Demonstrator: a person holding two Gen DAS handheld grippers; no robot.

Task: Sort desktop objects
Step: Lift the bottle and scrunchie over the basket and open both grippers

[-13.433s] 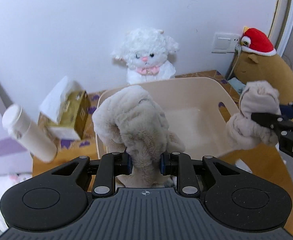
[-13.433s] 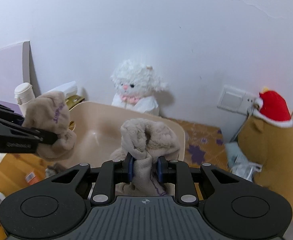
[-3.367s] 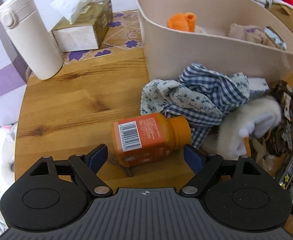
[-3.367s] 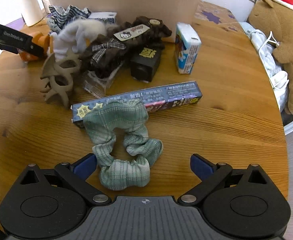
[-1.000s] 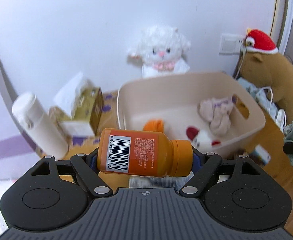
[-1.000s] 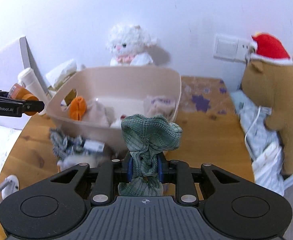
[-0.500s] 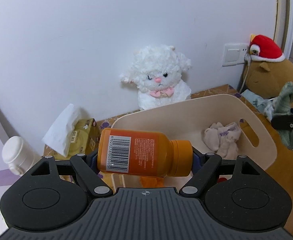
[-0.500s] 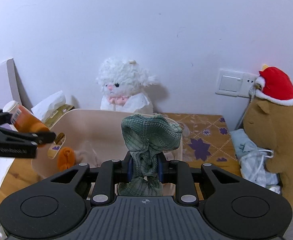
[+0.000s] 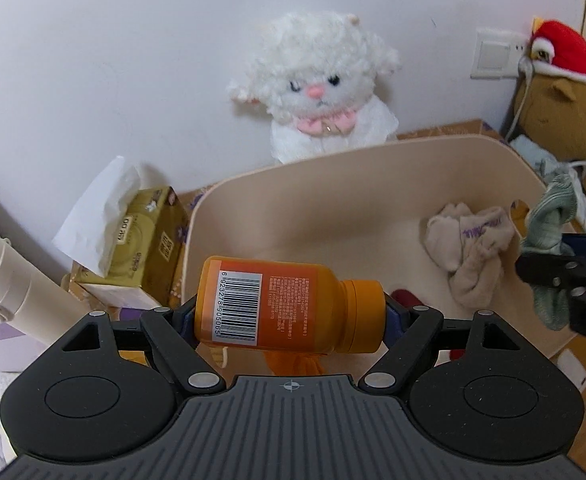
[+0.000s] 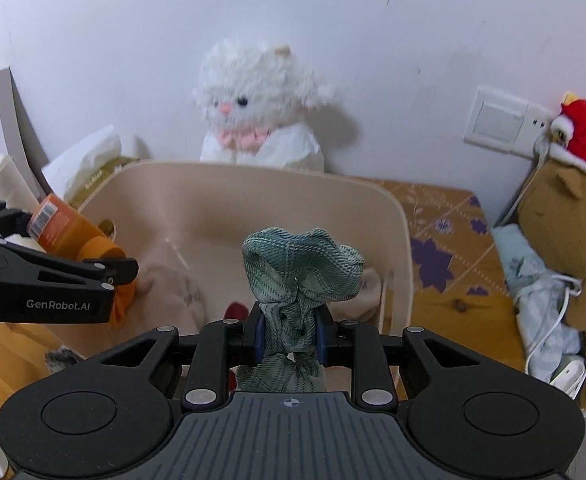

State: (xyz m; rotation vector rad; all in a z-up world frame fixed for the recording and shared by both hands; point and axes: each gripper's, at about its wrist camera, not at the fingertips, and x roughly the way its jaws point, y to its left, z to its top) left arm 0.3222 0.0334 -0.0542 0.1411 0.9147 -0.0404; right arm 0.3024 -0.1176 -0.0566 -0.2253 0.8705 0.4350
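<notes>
My left gripper (image 9: 289, 312) is shut on an orange bottle (image 9: 281, 306) with a barcode label, held sideways above the near left part of the beige bin (image 9: 333, 172). The bottle also shows in the right wrist view (image 10: 69, 232). My right gripper (image 10: 289, 336) is shut on a green plaid scrunchie (image 10: 301, 276), above the bin's near right part (image 10: 253, 176); the scrunchie also shows in the left wrist view (image 9: 549, 220). Inside the bin lie beige socks (image 9: 469, 248), an orange item (image 9: 293, 362) and a red piece (image 10: 235, 312).
A white plush lamb (image 9: 321, 88) sits against the wall behind the bin. A gold tissue box (image 9: 145, 236) and a white flask (image 9: 17, 292) stand left of it. A brown plush with a red hat (image 10: 565, 200) and white cables (image 10: 549, 312) are at the right.
Both grippers have moved closer over the bin, each still holding its item. The bin and lamb look larger and nearer than half a second ago.
</notes>
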